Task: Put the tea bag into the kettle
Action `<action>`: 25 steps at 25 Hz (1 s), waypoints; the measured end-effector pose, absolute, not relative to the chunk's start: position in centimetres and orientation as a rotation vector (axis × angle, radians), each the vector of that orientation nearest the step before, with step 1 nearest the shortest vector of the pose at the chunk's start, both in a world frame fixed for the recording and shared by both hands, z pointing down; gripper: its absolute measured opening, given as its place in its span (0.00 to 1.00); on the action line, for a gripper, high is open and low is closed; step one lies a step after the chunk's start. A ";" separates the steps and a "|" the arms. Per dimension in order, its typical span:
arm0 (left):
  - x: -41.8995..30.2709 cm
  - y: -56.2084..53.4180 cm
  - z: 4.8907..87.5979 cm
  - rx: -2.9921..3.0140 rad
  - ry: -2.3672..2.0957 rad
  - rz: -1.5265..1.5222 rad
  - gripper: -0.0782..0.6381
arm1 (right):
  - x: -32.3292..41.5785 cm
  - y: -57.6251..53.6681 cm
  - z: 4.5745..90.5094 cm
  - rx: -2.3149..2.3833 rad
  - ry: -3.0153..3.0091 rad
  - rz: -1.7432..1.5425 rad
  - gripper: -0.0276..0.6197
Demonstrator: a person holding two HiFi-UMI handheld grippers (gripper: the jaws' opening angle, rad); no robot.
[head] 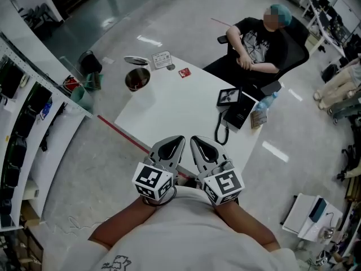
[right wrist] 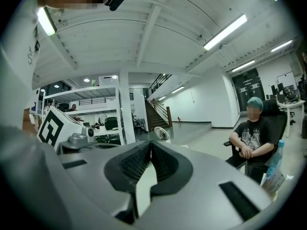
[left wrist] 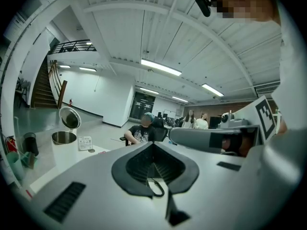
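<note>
The steel kettle (head: pixel 137 79) stands open at the far left corner of the white table (head: pixel 175 109), with its round lid (head: pixel 136 61) tipped back behind it. A small red tea bag (head: pixel 184 72) lies flat on the table to the kettle's right, beside a white card (head: pixel 161 59). My left gripper (head: pixel 178 139) and right gripper (head: pixel 195 140) hover side by side over the table's near edge, both shut and empty, far from the tea bag. The left gripper view shows the shut left gripper (left wrist: pixel 152 144) with the kettle (left wrist: pixel 64 137) far off to the left. In the right gripper view the right gripper (right wrist: pixel 149 143) is shut, and the kettle lid (right wrist: pixel 162 134) peeks just past it.
A black desk phone (head: pixel 234 107) with a coiled cord sits on the table's right side. A person (head: pixel 256 41) sits in a chair at the far corner. A water bottle (head: pixel 269 100) and a packet (head: pixel 258 117) lie at the right edge. Shelving (head: pixel 22 123) lines the left wall.
</note>
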State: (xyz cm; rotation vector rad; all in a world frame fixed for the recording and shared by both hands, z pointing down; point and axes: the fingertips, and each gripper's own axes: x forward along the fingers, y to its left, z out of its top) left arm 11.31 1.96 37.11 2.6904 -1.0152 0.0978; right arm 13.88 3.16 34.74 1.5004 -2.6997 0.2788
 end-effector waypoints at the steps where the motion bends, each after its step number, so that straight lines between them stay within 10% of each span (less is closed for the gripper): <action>1: 11.8 1.5 37.4 2.693 -0.995 0.108 0.12 | 14.3 2.7 35.0 1.513 -2.692 0.288 0.06; 25: 14.9 -14.6 42.1 2.688 -0.777 0.255 0.12 | 15.8 -12.2 40.5 1.616 -2.556 0.519 0.06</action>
